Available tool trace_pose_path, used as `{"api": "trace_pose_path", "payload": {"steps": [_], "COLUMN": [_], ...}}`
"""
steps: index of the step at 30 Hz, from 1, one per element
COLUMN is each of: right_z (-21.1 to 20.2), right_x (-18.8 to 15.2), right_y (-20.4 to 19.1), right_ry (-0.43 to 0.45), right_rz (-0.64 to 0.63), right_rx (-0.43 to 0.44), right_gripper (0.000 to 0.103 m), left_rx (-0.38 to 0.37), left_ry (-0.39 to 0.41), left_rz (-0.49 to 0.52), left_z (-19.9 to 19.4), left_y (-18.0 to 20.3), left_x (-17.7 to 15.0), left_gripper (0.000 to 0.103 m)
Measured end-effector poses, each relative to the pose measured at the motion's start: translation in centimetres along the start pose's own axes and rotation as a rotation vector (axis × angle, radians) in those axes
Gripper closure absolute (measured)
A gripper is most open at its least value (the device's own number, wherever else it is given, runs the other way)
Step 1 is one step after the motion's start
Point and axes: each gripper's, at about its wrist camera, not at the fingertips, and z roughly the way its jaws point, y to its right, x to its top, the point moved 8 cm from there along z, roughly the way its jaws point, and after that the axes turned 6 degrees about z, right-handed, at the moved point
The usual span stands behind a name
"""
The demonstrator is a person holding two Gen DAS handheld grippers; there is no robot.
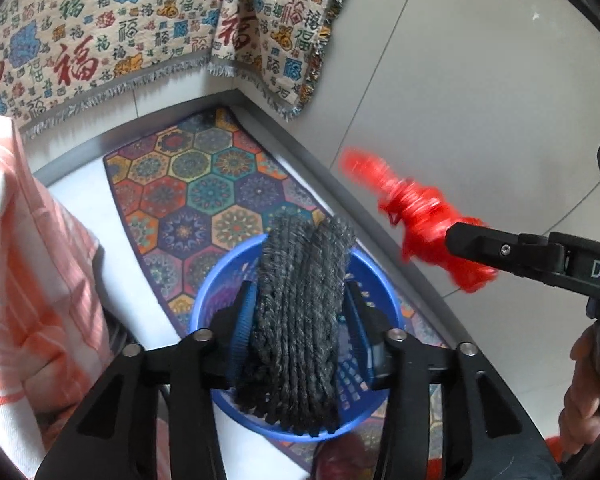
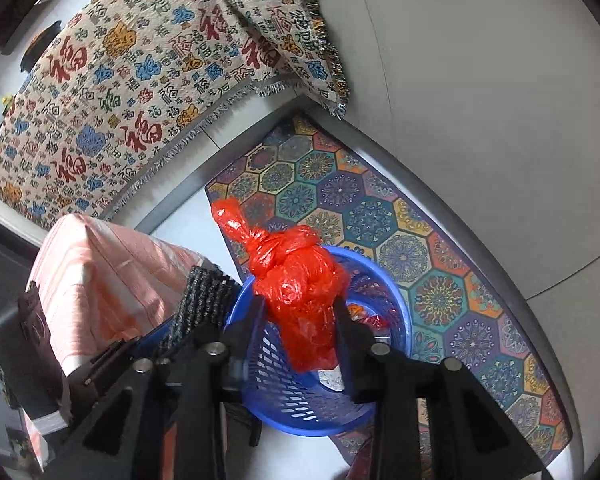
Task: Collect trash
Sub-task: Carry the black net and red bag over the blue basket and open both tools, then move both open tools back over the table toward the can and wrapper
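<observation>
Hovering over the blue basket [image 1: 204, 304], I have a piece of trash in each claw. My left gripper [image 1: 300, 316] has a bundle of dark grey yarn [image 1: 300, 280] between its jaws; the left pad looks to touch it, but a slim gap shows at the right pad, so I cannot tell whether the grip is firm. My right gripper [image 2: 300, 312] has a knotted red plastic bag [image 2: 296, 280] between its fingers, hanging above the basket's mouth; whether the pads press it I cannot tell either.

The yarn is long, and its far end reaches past the basket's far rim. If it drops from here, I judge it may drape over the edge and slide onto the hexagon-patterned mat [image 1: 204, 184]. The red bag's knotted tail leans to the left, toward the rim, so it could catch there or tumble out.

Inside the basket, the right wrist view shows something red and a pale scrap near the bottom; what they are is unclear. A peach striped cloth [image 2: 100, 280] sits just left of the basket, and a patterned throw [image 1: 100, 40] hangs on the far side.
</observation>
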Motion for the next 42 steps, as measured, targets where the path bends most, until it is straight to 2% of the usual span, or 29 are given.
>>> {"api": "trace_pose_path", "payload": {"steps": [5, 11, 16, 19, 21, 23, 25, 28, 32, 34, 36, 38, 39, 42], "right_z": [-0.1, -0.8, -1.8, -2.4, -3.1, -4.1, -4.9, -5.5, -5.6, -5.5, -5.6, -4.9, -4.3, -2.1], "right_x": [0.3, 0.6, 1.2, 1.6, 1.9, 1.9, 1.4, -0.8, -6.2, -9.3, -12.5, -16.1, -18.1, -22.0], "right_y": [-0.1, -0.1, 0.0, -0.4, -1.3, -2.9, -5.4, -9.6, -16.1, -19.6, -23.2, -26.9, -29.0, -33.2], "right_ry": [0.000, 0.021, 0.056, 0.076, 0.107, 0.148, 0.186, 0.216, 0.198, 0.168, 0.127, 0.069, 0.033, -0.031], "right_rz": [0.003, 0.011, 0.023, 0.000, -0.036, -0.097, -0.184, -0.317, -0.503, -0.568, -0.619, -0.689, -0.724, -0.782], "right_rx": [0.007, 0.008, 0.008, -0.006, -0.025, -0.039, -0.046, -0.030, 0.031, 0.065, 0.121, 0.156, 0.170, 0.165], "right_gripper": [0.055, 0.055, 0.054, 0.054, 0.054, 0.053, 0.050, 0.048, 0.048, 0.045, 0.032, 0.030, 0.030, 0.030], "left_rx": [0.007, -0.003, -0.030, -0.058, -0.063, -0.039, 0.004, 0.124, 0.324, 0.408, 0.493, 0.558, 0.579, 0.601], "left_ry": [0.014, 0.028, 0.035, 0.091, 0.129, 0.167, 0.191, 0.179, 0.110, 0.077, 0.057, 0.041, 0.036, 0.060], "left_rz": [-0.002, -0.011, -0.029, -0.045, -0.038, -0.036, -0.034, -0.031, -0.099, -0.152, -0.206, -0.247, -0.267, -0.322], "left_z": [-0.4, -0.6, -1.8, -5.2, -8.5, -12.1, -15.2, -19.0, -22.9, -24.3, -26.0, -27.1, -27.5, -28.7], "left_y": [-0.2, -0.1, 0.0, 0.0, -0.4, -1.8, -3.9, -8.9, -18.8, -23.1, -28.0, -31.9, -33.9, -37.8], "left_x": [0.3, 0.7, 1.0, 1.3, 1.1, 0.5, -0.7, -3.8, -9.9, -12.5, -15.1, -16.9, -17.6, -18.7], "left_gripper": [0.047, 0.038, 0.038, 0.038, 0.033, 0.023, 0.018, 0.016, 0.016, 0.016, 0.016, 0.016, 0.016, 0.005]}}
